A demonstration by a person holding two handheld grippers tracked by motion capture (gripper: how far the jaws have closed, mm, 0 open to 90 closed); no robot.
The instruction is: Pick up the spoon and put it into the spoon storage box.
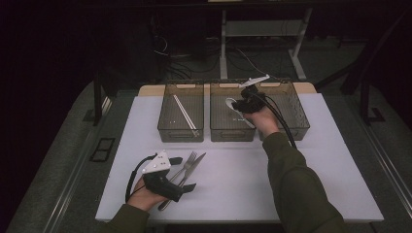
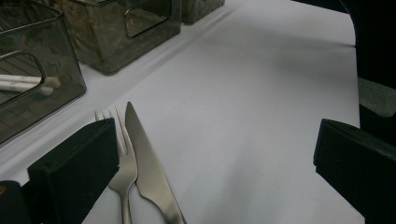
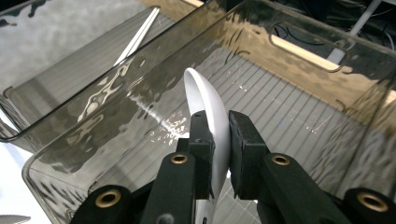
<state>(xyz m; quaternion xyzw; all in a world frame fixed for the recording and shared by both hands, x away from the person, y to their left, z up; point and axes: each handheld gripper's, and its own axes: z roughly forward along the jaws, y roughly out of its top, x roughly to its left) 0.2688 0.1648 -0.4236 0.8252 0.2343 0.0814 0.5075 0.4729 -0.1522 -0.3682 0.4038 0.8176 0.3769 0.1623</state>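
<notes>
Sorting cutlery into bins: right gripper [image 3: 218, 140] is clamped on the white spoon [image 3: 208, 100] inside the middle bin [image 1: 232, 132] at upper centre, so next I'd judge release there, while left gripper [image 1: 182, 173], jaws apart, straddles fork [image 2: 122, 163] and knife [image 2: 149, 172] lower left.

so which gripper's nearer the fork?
Left. The left gripper sits open right at the fork; the right gripper is off in the middle bin, shut on a white spoon.

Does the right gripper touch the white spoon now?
Touching. In the right gripper view, the right gripper has both jaws closed on the white spoon above the bin.
</notes>
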